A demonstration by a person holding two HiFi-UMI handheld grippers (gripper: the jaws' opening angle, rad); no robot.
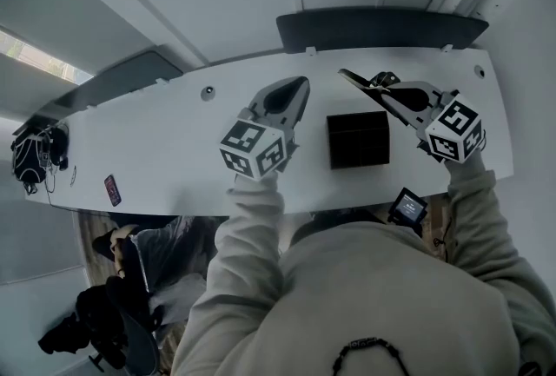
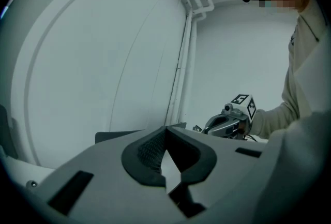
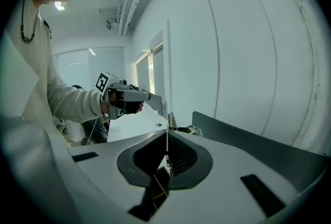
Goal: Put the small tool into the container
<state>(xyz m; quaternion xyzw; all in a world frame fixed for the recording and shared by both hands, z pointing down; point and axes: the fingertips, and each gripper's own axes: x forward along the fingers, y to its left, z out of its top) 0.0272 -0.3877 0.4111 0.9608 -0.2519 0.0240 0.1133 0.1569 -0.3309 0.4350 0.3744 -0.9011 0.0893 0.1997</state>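
Observation:
A black square container (image 1: 358, 140) sits on the white table (image 1: 174, 148) between my two grippers. My right gripper (image 1: 380, 86) is just right of the container and above the table, shut on the small tool (image 3: 168, 125). The tool is a thin metal piece that stands on edge between the pads, and its tip pokes out past them. From the left gripper view the right gripper (image 2: 207, 128) shows with the tool (image 2: 197, 128) at its nose. My left gripper (image 1: 304, 82) hovers left of the container, shut with nothing in it. The container is hidden in both gripper views.
A dark grey panel (image 1: 382, 27) runs along the table's far edge. A small card (image 1: 112, 189) and a black bundle of cables (image 1: 35, 153) lie at the far left. A small device (image 1: 407, 207) hangs near the front edge. Bags sit on the floor (image 1: 113, 313).

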